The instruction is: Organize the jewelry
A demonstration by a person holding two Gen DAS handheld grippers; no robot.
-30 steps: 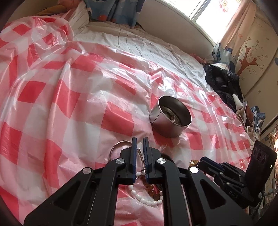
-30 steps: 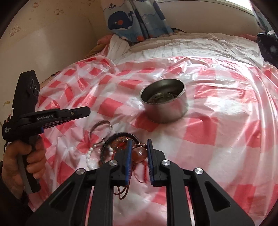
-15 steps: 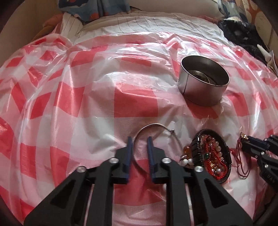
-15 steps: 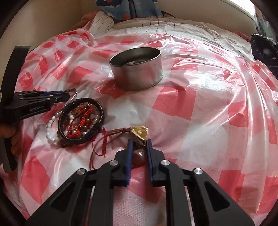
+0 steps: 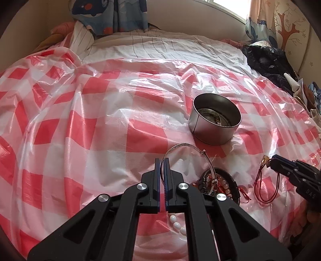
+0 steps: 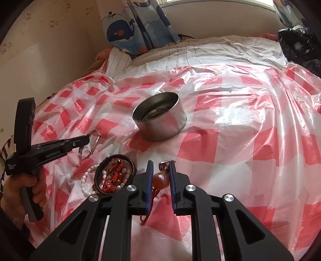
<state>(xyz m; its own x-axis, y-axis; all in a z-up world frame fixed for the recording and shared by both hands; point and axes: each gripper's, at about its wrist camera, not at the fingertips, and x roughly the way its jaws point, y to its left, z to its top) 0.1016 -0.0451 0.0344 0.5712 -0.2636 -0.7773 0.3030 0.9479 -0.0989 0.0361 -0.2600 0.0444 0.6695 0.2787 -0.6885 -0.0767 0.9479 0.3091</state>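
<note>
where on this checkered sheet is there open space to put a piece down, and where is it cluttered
Free: the checkered sheet left of the metal tin and silver bangle, and the stretch right of the tin in the right wrist view. Crowded: the near strip below the tin, where the bangle, pearl strand, black beaded bracelet, red cord and both grippers cluster.

we see both views lit by bright daylight from a window at the far top edge, blown out to white. the glossy checkered plastic sheet throws broad white glare patches and crinkled highlights, strongest in the right wrist view. the metal tin shows soft reflections and a dark interior. shadows are faint and short. we note heavy fisheye bending, dark vignetted corners, and slight softness near the rims; the centre stays sharp.
</note>
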